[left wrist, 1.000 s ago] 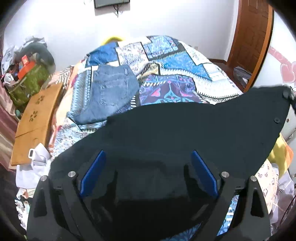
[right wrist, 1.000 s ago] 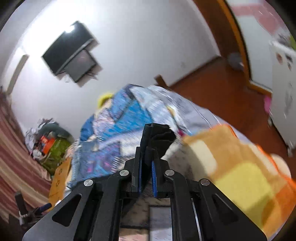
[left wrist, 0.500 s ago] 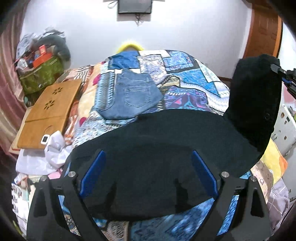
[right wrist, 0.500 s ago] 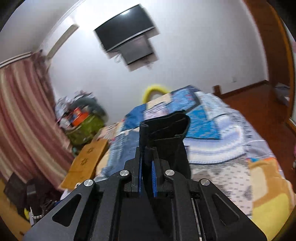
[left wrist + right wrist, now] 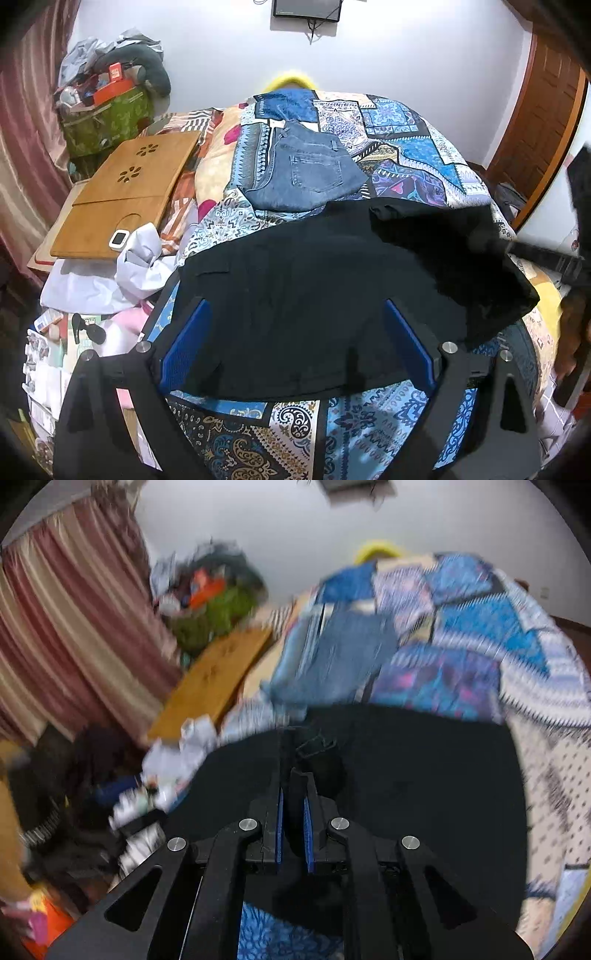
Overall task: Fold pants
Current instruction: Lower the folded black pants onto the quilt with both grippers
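Black pants [image 5: 314, 295] lie spread across the near part of the patterned bedspread [image 5: 406, 158]. My left gripper [image 5: 295, 343] is open, its blue pads wide apart just above the near edge of the pants, holding nothing. My right gripper [image 5: 293, 812] is shut on a bunched fold of the black pants [image 5: 406, 786] and holds it over the rest of the cloth. The right gripper also shows as a dark shape at the right edge of the left wrist view [image 5: 580, 206]. The right wrist view is blurred by motion.
Folded blue jeans [image 5: 306, 173] lie further back on the bed. A wooden lap tray [image 5: 125, 192] with a small white device rests at the left, beside white crumpled cloth [image 5: 122, 269]. Clutter and a green bag [image 5: 107, 118] stand by the curtain. A wooden door [image 5: 543, 122] is at the right.
My right gripper swung left and down with the pants fold, laying cloth over the spread pants. The pants have dropped flatter onto the bed. My left gripper stayed open.
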Available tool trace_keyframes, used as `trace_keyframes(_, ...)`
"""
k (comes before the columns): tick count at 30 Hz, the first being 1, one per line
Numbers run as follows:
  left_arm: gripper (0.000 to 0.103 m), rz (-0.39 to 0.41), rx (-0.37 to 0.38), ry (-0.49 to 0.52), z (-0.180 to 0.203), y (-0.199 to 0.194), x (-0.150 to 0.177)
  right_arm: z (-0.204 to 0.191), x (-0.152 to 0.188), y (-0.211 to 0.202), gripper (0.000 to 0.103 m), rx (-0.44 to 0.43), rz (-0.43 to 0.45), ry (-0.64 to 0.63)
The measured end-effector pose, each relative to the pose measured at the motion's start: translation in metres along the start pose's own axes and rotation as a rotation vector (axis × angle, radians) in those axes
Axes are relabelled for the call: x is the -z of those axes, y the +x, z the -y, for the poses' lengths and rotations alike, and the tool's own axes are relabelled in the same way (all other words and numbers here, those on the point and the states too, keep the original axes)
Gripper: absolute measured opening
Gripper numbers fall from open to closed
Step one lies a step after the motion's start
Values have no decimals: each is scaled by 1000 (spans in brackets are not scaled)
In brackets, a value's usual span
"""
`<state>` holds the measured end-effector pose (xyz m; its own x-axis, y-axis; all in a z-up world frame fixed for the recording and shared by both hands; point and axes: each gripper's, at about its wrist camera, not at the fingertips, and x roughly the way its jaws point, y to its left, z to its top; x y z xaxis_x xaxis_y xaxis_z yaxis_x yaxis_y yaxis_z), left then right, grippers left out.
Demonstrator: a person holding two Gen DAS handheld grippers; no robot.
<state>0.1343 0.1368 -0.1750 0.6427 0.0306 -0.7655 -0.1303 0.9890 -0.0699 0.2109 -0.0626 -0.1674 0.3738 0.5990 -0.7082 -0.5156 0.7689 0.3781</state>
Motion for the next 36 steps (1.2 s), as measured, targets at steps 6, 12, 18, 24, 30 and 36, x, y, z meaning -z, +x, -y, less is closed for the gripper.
trace_keyframes(6,94,-13,4,6,5,3,-3,-10,19,22,23,16,-142,-88)
trace_keyframes(12,94,-9,17,48,26,8,-19,-6,12,-2,47,-35,-157,-116)
trace_keyframes(18,94,8,37,117,61,21,-50,23,-11,-50,54,49,4,-106)
trace_keyframes(24,95,56,60,198,103,39,-82,60,-36,-70,59,174,93,-120)
trace_keyframes(30,95,-57,134,230,135,87,-97,99,-45,-48,59,211,57,-88)
trace_keyframes(36,95,-197,127,293,155,137,-80,130,-29,-2,59,197,-102,-61)
